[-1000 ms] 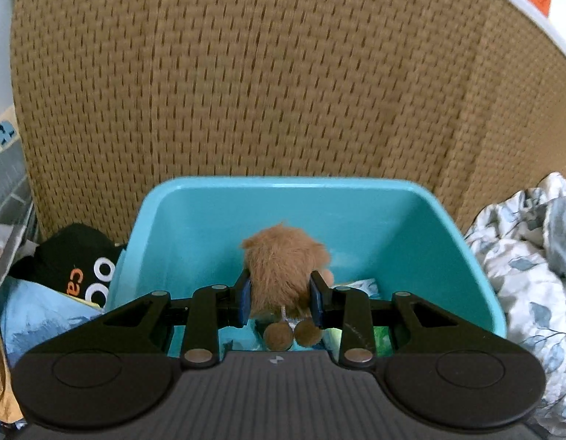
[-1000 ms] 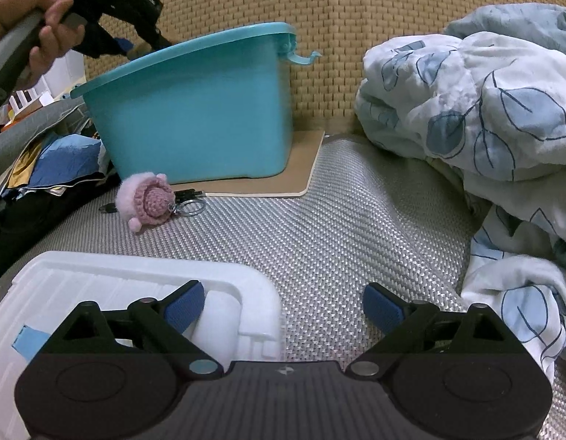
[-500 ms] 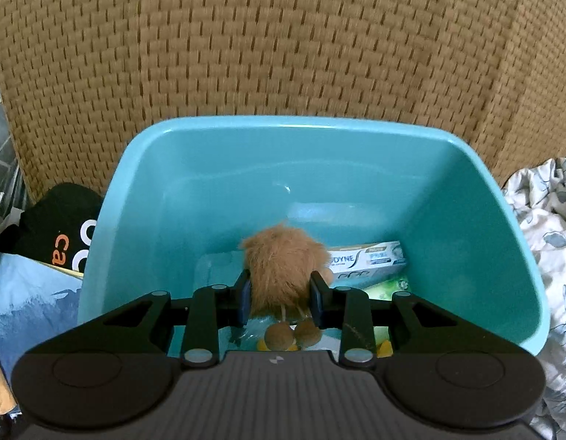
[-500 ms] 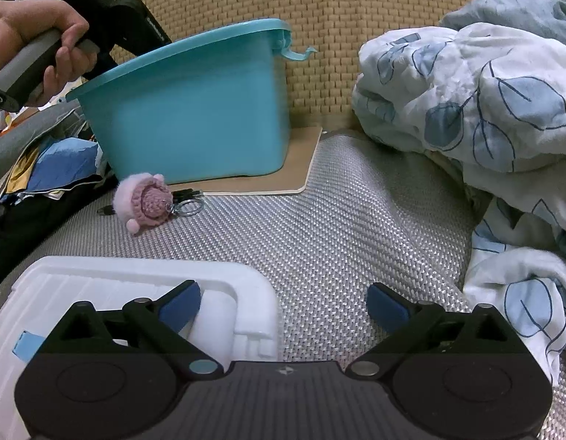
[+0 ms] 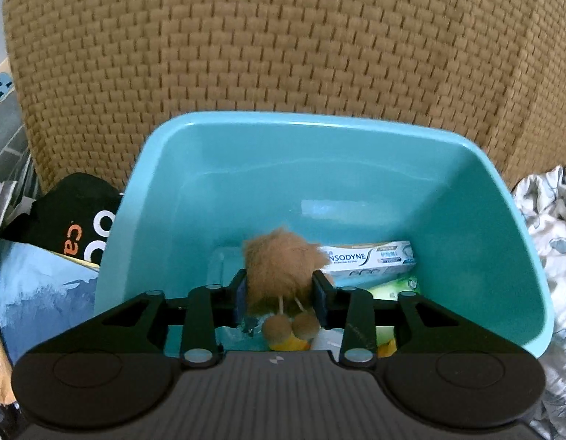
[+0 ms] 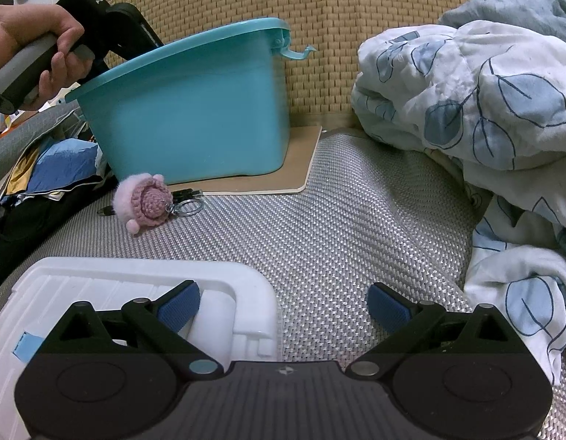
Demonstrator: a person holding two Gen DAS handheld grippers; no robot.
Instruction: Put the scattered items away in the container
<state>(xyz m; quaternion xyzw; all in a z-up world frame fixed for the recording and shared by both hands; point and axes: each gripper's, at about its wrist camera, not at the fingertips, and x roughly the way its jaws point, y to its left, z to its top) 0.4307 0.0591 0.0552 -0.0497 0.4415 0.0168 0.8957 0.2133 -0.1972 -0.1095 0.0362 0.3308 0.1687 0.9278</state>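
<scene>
My left gripper (image 5: 280,293) hangs inside the teal bin (image 5: 319,121) with a brown furry toy (image 5: 283,267) between its pads; its two pompoms dangle below. The jaws are opening, and the fur still touches both pads. In the bin lie a toothpaste box (image 5: 371,260) and green and yellow packets. In the right wrist view a hand (image 6: 44,47) holds that gripper over the bin (image 6: 194,110), its tips hidden by the wall. A pink crocheted keychain (image 6: 147,203) lies on the woven mat in front of the bin. My right gripper (image 6: 283,300) stands open low over the mat, holding nothing.
A white foam tray (image 6: 136,282) lies under the right gripper's left finger. A bundled leaf-print quilt (image 6: 466,91) fills the right side. A black cap (image 5: 73,220) and blue cloth lie left of the bin. The bin stands on a tan board (image 6: 301,168) against a woven backboard.
The left gripper tipped downward and sank into the bin with the toy, so the bin's floor and the toothpaste box came into view; its jaws spread slightly. The right gripper stayed put.
</scene>
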